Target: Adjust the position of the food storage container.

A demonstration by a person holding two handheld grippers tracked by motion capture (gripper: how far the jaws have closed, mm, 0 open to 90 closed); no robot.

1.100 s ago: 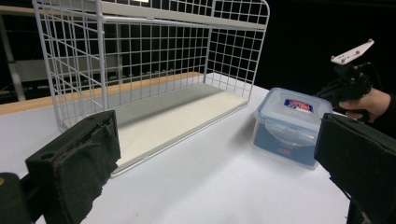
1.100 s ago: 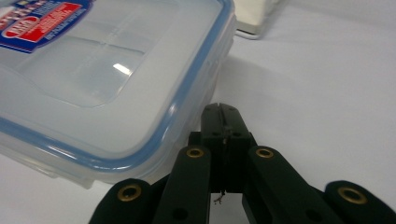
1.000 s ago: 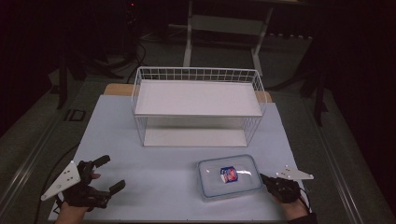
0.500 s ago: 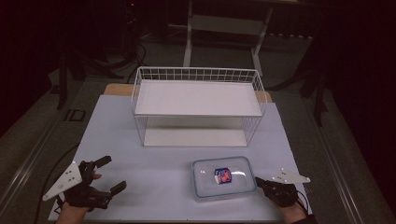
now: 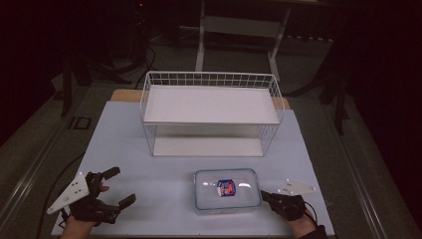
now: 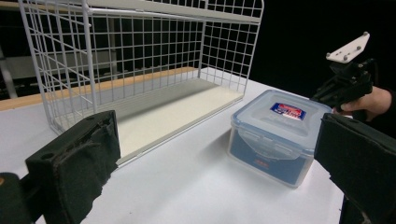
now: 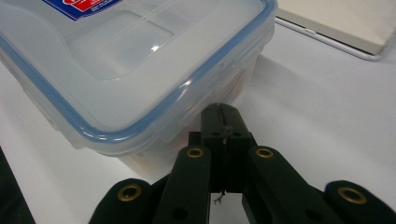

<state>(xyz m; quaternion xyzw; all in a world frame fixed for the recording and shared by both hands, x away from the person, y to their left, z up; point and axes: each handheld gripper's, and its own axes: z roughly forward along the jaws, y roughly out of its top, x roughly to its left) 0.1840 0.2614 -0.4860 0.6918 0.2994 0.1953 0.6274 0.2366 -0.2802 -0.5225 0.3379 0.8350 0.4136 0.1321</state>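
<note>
On the desk, in front of the rack: the box (image 5: 228, 189) sits flat, lid on, well apart from the rack (image 5: 211, 113) and outside it.
Landmark: the white wire rack, two tiers, both tiers bare.
Right tool: right tool (image 7: 220, 122) has its jaws pressed together with nothing between them; the tip sits at the box's near wall, just under the blue-edged lid rim, touching or all but touching it.
Left tool: left tool (image 5: 115, 186) rests on the desk left of the box, well apart from it, jaws spread wide and holding nothing.
Done: judging by this, the box is on the desk with the shut right tool nudging it along; no grip on it.
Left: if the rack is the goal, the box has yet to reach it; neither tier holds it.
Label: a blue and red sticker on the lid (image 6: 287, 111); its writing is too small to read.
Other writing: none legible.
</note>
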